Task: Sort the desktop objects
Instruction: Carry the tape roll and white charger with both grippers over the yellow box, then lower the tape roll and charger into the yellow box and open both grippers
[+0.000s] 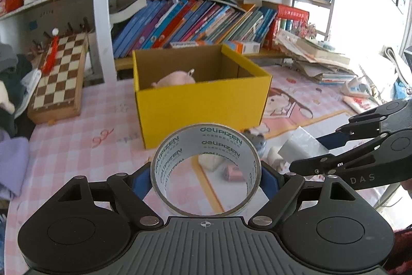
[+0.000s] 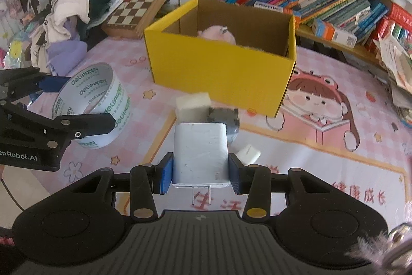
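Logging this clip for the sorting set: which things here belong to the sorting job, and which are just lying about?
In the job:
tape roll, held in the left gripper
white charger, held in the right gripper
yellow box with a pink plush toy inside
small white block on the table

Lying about:
chessboard
shelf books
pile of clothes

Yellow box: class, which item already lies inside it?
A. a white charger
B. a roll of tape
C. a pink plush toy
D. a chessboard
C: a pink plush toy lies in the yellow box; the tape roll and white charger are held in the jaws outside it.
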